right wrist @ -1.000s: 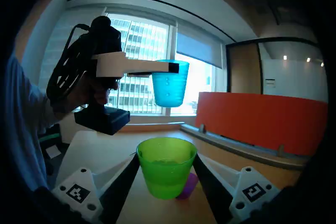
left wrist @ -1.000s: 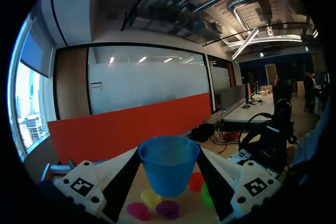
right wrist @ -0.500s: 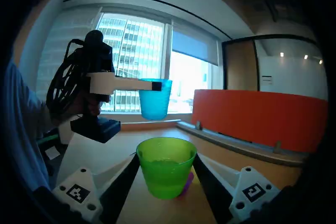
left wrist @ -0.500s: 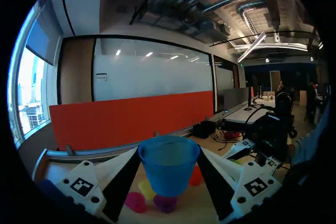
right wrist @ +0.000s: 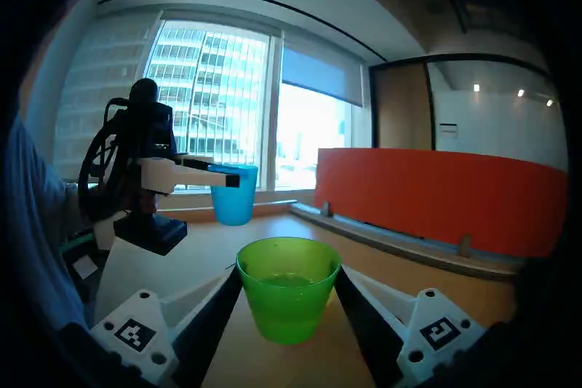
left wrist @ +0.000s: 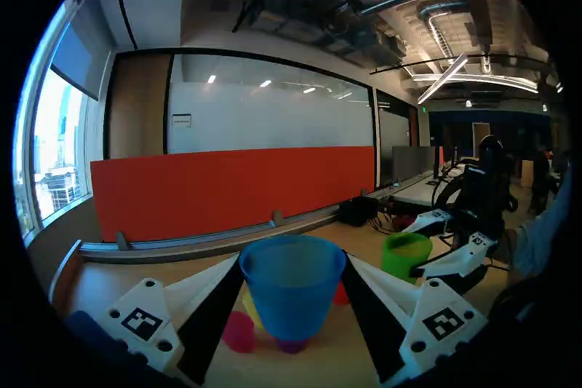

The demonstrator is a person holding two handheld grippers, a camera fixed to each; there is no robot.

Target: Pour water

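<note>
Desk (left wrist: 327,367): small cups (left wrist: 238,331) behind blue cup (left wrist: 292,286), green cup (left wrist: 406,257) rt.

An orange partition (left wrist: 233,184) backs the wooden desk (right wrist: 218,242) beside bright windows (right wrist: 211,104) (blind (right wrist: 320,75) half-lowered)

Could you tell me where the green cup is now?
The green cup is held by the right gripper, low centre in the right gripper view, the blue cup beyond it, leftward.
</note>
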